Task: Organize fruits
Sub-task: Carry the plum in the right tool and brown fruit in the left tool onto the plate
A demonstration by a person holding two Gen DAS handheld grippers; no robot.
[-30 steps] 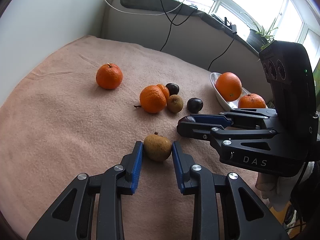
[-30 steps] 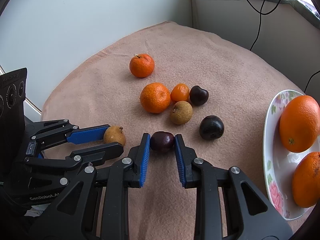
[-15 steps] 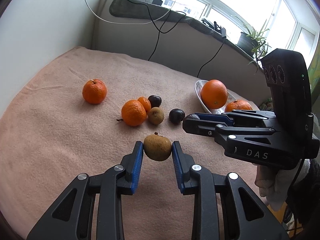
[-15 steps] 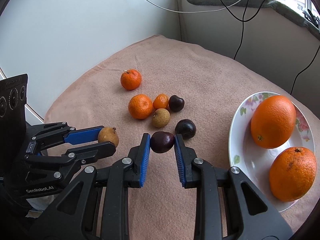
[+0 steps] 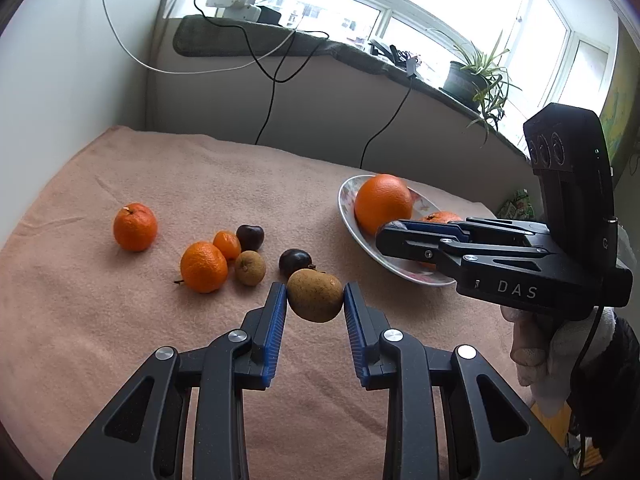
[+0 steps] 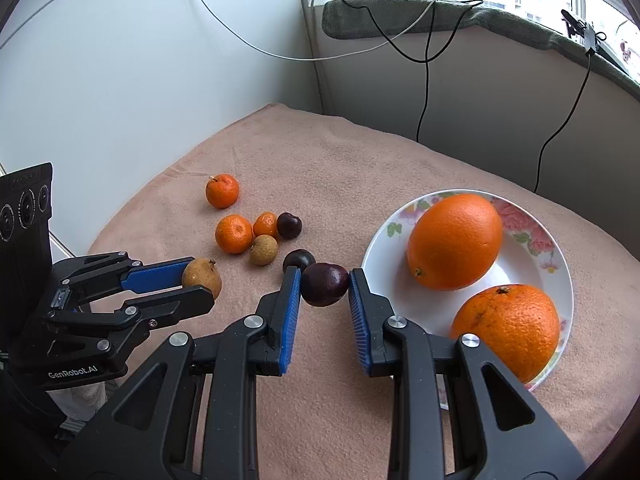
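My left gripper (image 5: 315,300) is shut on a brown round fruit (image 5: 316,295), held a little above the pink cloth. My right gripper (image 6: 325,285) is shut on a dark purple plum (image 6: 325,283), hanging just left of the white flowered plate's rim (image 6: 380,240). Two big oranges (image 6: 455,241) (image 6: 506,330) lie on that plate. Loose on the cloth sit two mandarins (image 6: 222,191) (image 6: 233,234), a small orange fruit (image 6: 265,224), another brown fruit (image 6: 263,249) and two dark plums (image 6: 289,225) (image 6: 298,260). In the left wrist view the right gripper (image 5: 390,232) reaches over the plate (image 5: 348,216).
The pink cloth (image 5: 120,320) covers the whole work surface. A white wall (image 6: 120,80) borders it at the left and a low ledge with hanging black cables (image 6: 424,92) at the back. A potted plant (image 5: 476,72) stands on the windowsill.
Both grippers have risen off the cloth with their fruits and shifted toward the plate. The right gripper's plum now hangs at the plate's rim. The loose fruits have not moved.
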